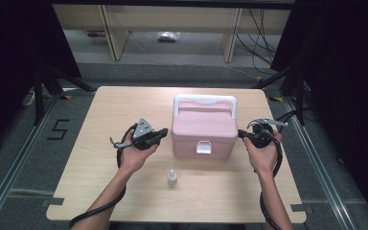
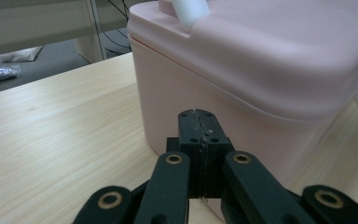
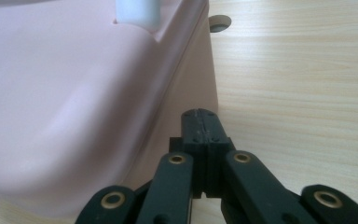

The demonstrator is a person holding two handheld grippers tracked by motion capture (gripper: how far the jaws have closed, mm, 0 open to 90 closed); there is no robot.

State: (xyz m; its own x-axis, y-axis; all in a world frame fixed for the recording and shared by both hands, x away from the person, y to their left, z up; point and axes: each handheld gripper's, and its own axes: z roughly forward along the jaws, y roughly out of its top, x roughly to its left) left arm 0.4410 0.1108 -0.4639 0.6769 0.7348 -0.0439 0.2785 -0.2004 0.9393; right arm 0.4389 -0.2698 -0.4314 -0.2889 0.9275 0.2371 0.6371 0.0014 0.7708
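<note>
A: Sitting near the centre of the tabletop (image 1: 100,191): pink box (image 1: 204,130), lid down, white clasp (image 1: 203,147) at its six o'clock, white handle (image 1: 205,101) lying back toward twelve.

B: Looking stiff, smooth, probably slippery; hard plastic, likely light unless filled. Taking it by the handle or squeezing both end walls seeming safest; thin lid edge probably flexing.

A: Flanking it now. Left gripper (image 1: 162,134) at the box's nine o'clock, jaws clenched on nothing, tips just beside the wall.

B: Right gripper (image 1: 242,134) at three o'clock, jaws likewise pressed together and empty, near the end wall; touching or not, hard to tell.

A: Small bottle (image 1: 172,178) standing apart at six o'clock.
</note>
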